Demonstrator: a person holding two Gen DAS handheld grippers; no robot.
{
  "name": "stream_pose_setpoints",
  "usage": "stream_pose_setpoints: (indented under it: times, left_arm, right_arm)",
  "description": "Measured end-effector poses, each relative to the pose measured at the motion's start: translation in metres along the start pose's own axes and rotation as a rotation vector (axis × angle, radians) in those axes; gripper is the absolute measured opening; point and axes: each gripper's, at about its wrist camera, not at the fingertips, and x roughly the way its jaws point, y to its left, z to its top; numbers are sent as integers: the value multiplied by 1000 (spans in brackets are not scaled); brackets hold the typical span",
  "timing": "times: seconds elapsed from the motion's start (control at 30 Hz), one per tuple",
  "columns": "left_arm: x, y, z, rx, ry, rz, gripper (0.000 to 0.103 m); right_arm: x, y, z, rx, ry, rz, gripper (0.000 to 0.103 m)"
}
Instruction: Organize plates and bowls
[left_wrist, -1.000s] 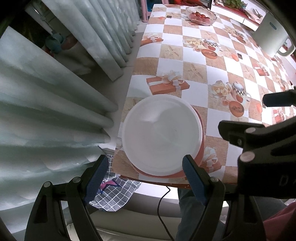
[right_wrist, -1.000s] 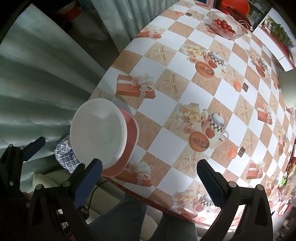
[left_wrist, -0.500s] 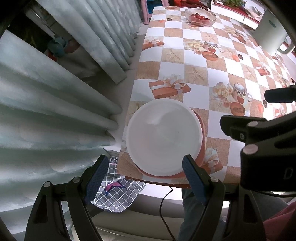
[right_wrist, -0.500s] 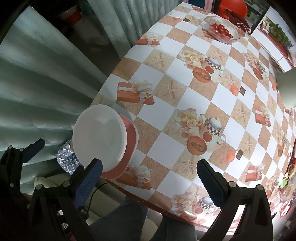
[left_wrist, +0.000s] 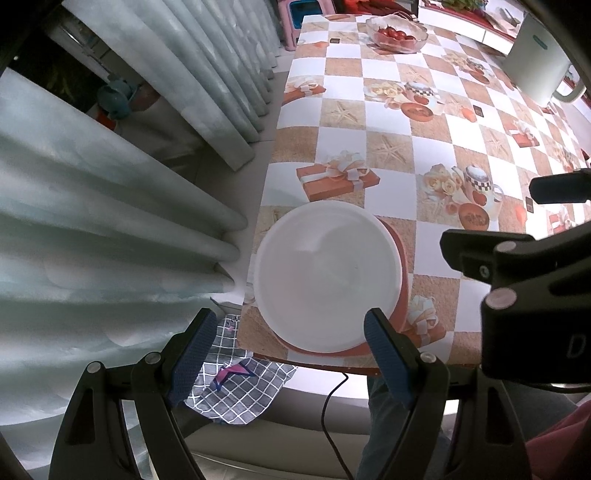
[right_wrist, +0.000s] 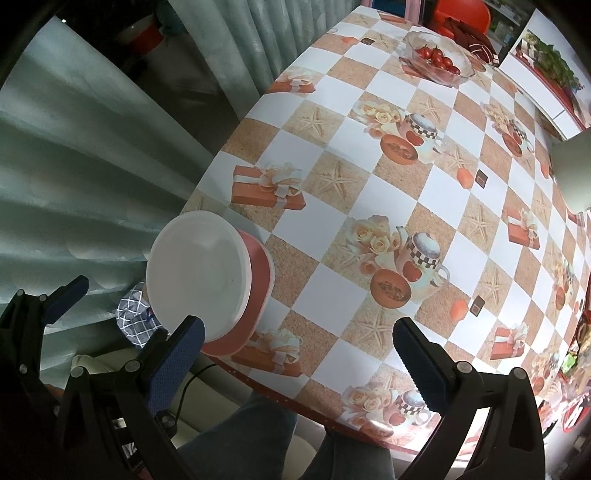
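- Hovering both claws high over the table (right_wrist: 369, 206), I see the left gripper (left_wrist: 284, 354) spread wide with nothing in it, and the right gripper (right_wrist: 299, 354) spread too.
- My white bowl (left_wrist: 327, 277) sits stacked in a red dish (left_wrist: 400, 258) at the near left corner.
- I judge the risk is a sideways nudge tipping the stack off that edge.

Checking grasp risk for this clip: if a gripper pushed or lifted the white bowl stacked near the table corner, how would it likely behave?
The white bowl looks like smooth, rigid plastic, so probably light and slippery between pads. It sits on a red plate, so a sideways push may slide it off. The stack is near the table edge, so a nudge toward the person risks a fall.
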Motion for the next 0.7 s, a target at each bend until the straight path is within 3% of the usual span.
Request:
stream_pose_setpoints:
  times: [0.6, 0.7]
  left_arm:
    - [7, 4, -2, -3, 35, -17, 84]
    - [3, 8, -2, -27, 4, -55, 84]
  right_arm:
    - [6, 1, -1, 8, 20, 22, 103]
    - [7, 0, -1, 10, 25, 27, 103]
